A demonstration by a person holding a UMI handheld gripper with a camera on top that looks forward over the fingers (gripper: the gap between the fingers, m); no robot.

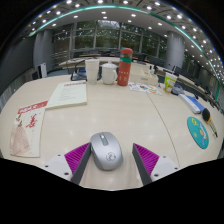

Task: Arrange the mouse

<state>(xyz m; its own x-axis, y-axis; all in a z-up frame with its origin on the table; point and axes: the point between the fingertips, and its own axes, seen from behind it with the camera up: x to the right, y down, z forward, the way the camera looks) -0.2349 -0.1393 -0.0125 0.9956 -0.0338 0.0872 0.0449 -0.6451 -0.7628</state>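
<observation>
A grey computer mouse (106, 150) lies on the beige table (110, 110), between my two fingers near the table's front edge. My gripper (111, 156) is open: the magenta pads (77, 155) stand wide on either side of the mouse with a gap on each side. The mouse rests on the table on its own.
A red bottle (124, 67) and a white mug (108, 72) stand at the far side. A booklet (68, 94) lies ahead to the left and a red-and-white leaflet (27, 128) further left. A round teal coaster (197, 131) and small items lie to the right.
</observation>
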